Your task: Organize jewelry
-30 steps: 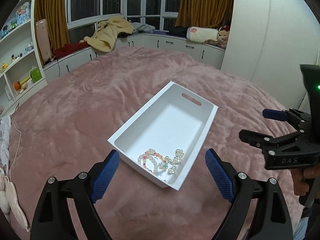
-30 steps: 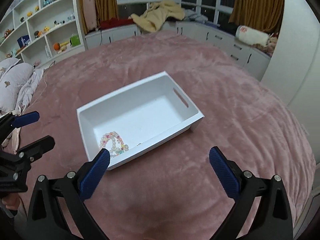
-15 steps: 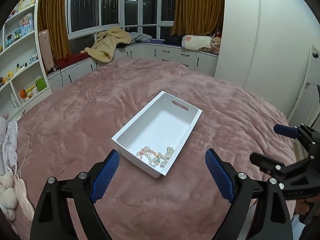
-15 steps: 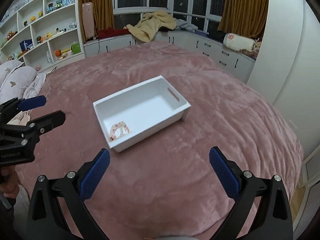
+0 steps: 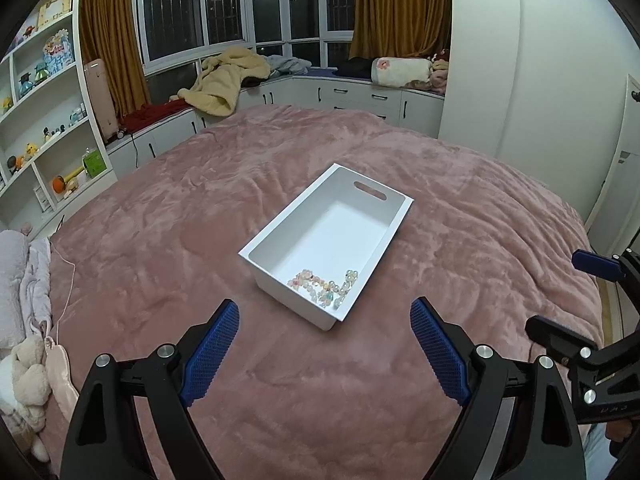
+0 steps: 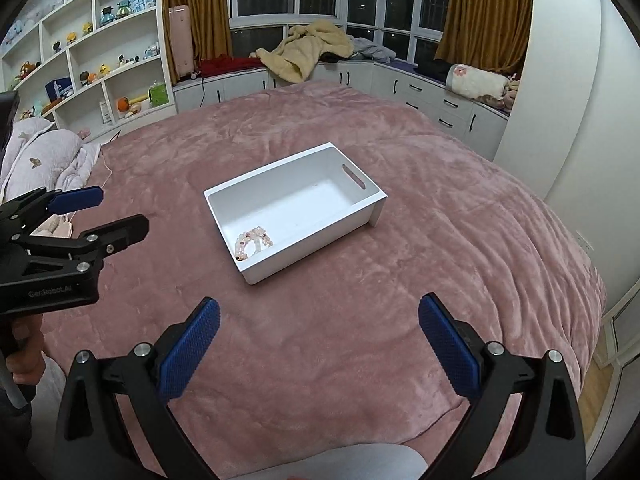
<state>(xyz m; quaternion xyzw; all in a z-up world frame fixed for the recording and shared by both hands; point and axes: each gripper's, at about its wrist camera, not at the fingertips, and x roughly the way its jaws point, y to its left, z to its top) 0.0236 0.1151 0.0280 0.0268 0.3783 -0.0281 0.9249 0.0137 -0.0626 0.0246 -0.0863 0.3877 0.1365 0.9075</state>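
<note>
A white rectangular box (image 5: 384, 240) (image 6: 372, 208) with a handle slot sits on the pink bedspread (image 5: 160, 240). Several beaded bracelets (image 5: 324, 286) (image 6: 252, 242) lie in the box's near corner. My left gripper (image 5: 324, 344) is open and empty, well back from the box and above the bedspread; it also shows in the right wrist view (image 6: 104, 216). My right gripper (image 6: 318, 348) is open and empty, also back from the box; it also shows at the right edge of the left wrist view (image 5: 572, 296).
White shelves with toys (image 6: 80, 64) stand at the left. Window-seat cabinets with a yellow blanket (image 5: 224, 84) run along the back. Pillows and soft toys (image 5: 20, 320) lie at the bed's left edge. A white wall (image 5: 540, 80) rises at the right.
Both grippers have pulled back and up from the box, so it looks smaller and farther. Both stay open. The bracelets have not moved.
</note>
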